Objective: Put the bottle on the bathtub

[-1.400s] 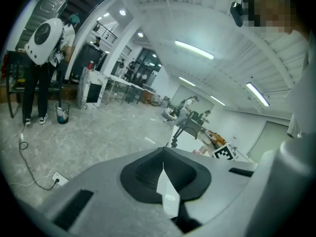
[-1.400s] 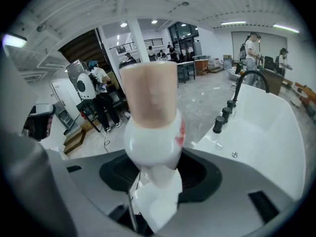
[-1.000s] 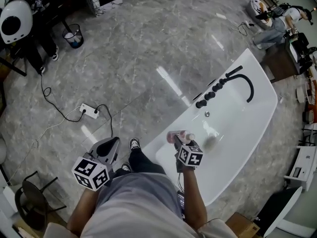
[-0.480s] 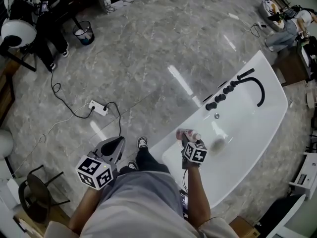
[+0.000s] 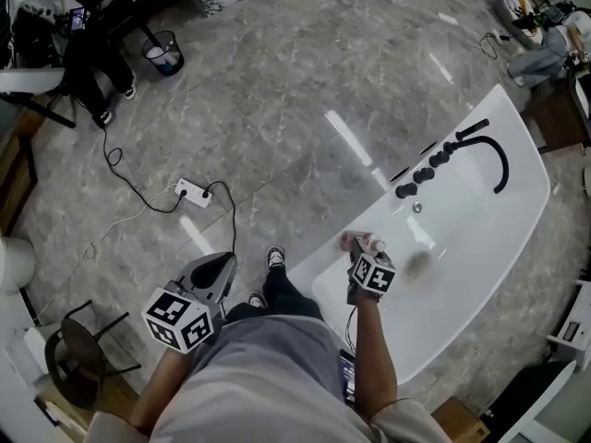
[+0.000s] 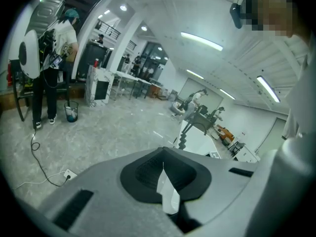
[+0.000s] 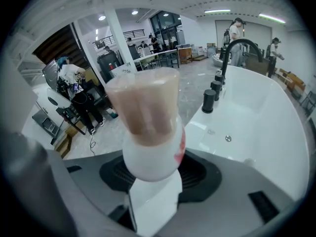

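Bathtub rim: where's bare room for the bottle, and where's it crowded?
Bare: the bathtub rim on the floor side, between the bottle in the right gripper and the knobs; also the opposite long rim. Crowded: the rim stretch carrying the knobs and the black faucet.

Looks like an open lab hall: grey marble floor (image 5: 277, 63), freestanding bathtub (image 5: 503, 238) at right, power strip (image 5: 194, 192) and cable mid-left, waste bin (image 5: 166, 58) upper left.
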Demonstrator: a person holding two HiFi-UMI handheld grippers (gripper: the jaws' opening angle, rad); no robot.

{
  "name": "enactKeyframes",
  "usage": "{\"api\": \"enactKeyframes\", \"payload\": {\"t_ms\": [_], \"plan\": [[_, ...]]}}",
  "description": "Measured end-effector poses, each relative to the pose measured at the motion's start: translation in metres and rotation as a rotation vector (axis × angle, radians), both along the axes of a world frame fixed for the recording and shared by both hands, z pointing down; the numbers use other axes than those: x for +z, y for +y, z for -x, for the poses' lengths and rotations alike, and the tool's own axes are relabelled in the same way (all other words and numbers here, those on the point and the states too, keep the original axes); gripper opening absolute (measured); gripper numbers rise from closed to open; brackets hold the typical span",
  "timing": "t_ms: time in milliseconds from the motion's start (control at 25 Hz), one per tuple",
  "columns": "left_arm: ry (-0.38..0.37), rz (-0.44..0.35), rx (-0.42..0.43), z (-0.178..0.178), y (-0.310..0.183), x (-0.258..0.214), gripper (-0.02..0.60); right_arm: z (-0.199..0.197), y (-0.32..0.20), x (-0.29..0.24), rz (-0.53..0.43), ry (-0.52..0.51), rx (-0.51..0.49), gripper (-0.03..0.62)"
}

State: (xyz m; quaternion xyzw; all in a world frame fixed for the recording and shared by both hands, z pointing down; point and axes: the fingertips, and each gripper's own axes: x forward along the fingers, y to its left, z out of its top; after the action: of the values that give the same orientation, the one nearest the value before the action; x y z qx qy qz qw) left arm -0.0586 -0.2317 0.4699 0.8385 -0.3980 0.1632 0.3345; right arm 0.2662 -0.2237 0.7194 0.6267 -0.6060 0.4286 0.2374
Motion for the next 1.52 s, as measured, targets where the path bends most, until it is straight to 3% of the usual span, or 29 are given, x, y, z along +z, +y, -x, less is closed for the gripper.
{"api": "enactKeyframes", "payload": {"t_ms": [1080,1520], "plan": [[0.028,0.024,-0.002,0.006,0.007,0.003,0.006,0.003,-0.002,0.007,0.056,0.078,0.05,0.215],[0.035,0.007,-0.029,0.02,0.027,-0.002,0.006,0.015,-0.003,0.008,0.082,0.142,-0.009,0.218]]}}
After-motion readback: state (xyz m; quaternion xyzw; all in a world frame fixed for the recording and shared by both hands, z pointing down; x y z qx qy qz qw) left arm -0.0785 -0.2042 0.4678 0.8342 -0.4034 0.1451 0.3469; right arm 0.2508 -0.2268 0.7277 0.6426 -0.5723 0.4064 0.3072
